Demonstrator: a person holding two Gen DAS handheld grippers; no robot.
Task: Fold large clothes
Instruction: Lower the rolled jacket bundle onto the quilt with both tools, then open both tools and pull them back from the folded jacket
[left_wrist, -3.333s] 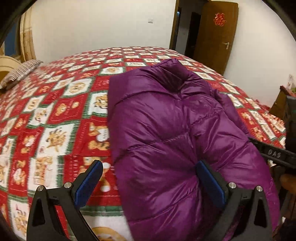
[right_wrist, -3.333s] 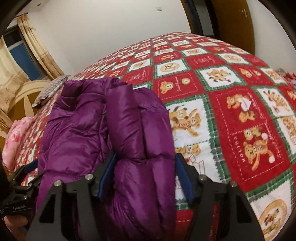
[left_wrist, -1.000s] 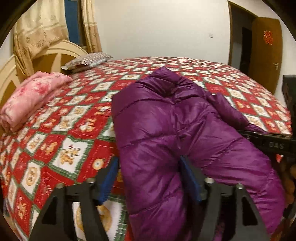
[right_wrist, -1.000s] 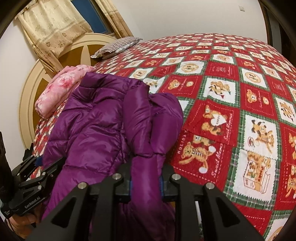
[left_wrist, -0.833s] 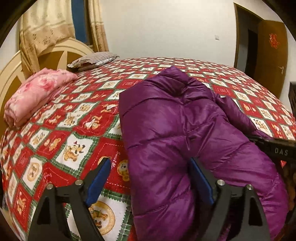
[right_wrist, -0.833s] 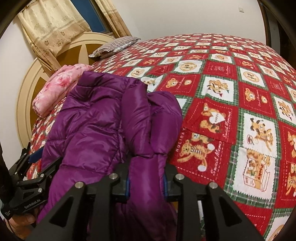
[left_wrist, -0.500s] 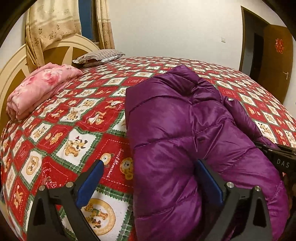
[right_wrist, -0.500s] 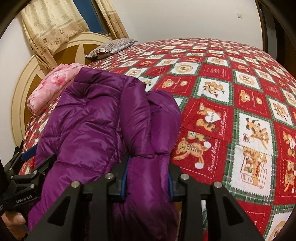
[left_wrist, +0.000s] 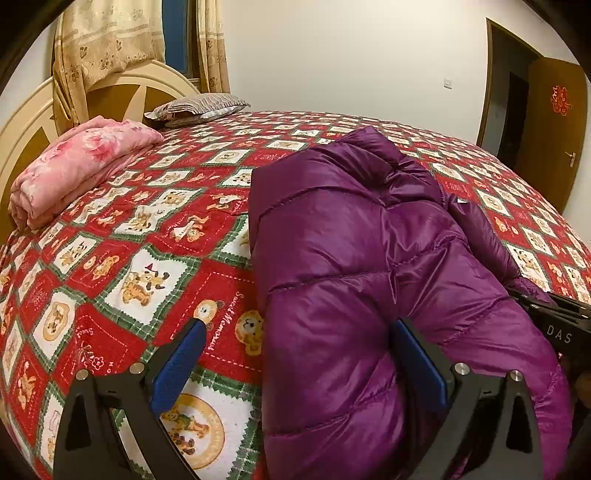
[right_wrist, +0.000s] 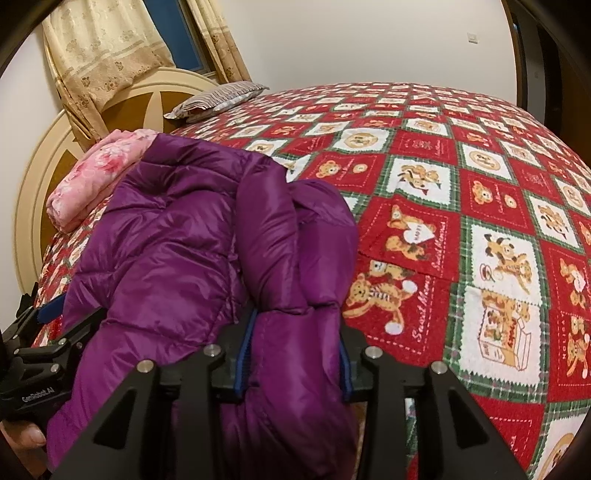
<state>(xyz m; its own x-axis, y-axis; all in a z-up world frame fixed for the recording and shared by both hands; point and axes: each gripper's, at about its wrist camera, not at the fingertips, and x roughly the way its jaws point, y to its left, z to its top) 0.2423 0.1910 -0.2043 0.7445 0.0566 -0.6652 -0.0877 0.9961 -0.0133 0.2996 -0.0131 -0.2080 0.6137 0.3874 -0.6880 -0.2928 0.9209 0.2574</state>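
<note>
A purple puffer jacket (left_wrist: 354, 251) lies lengthwise on the bed with its sides folded in; it also shows in the right wrist view (right_wrist: 177, 236). My left gripper (left_wrist: 295, 354) is open, straddling the jacket's near left edge, its right pad against the fabric. My right gripper (right_wrist: 293, 350) is closed on the folded sleeve bundle (right_wrist: 295, 266) at the jacket's near right edge. The right gripper's body shows at the right edge of the left wrist view (left_wrist: 561, 325), and the left gripper's body shows at the lower left of the right wrist view (right_wrist: 40, 354).
The bed has a red, white and green bear-print quilt (left_wrist: 147, 258). A folded pink blanket (left_wrist: 74, 166) and a striped pillow (left_wrist: 195, 109) lie by the rounded headboard (left_wrist: 33, 122). Curtains (right_wrist: 107, 51) hang behind it. A brown door (left_wrist: 550, 125) stands open at the right.
My left gripper has opened wide again after narrowing around the jacket edge. My right gripper's jaws have spread slightly but still hold the sleeve bundle. Both views have swung toward the headboard.
</note>
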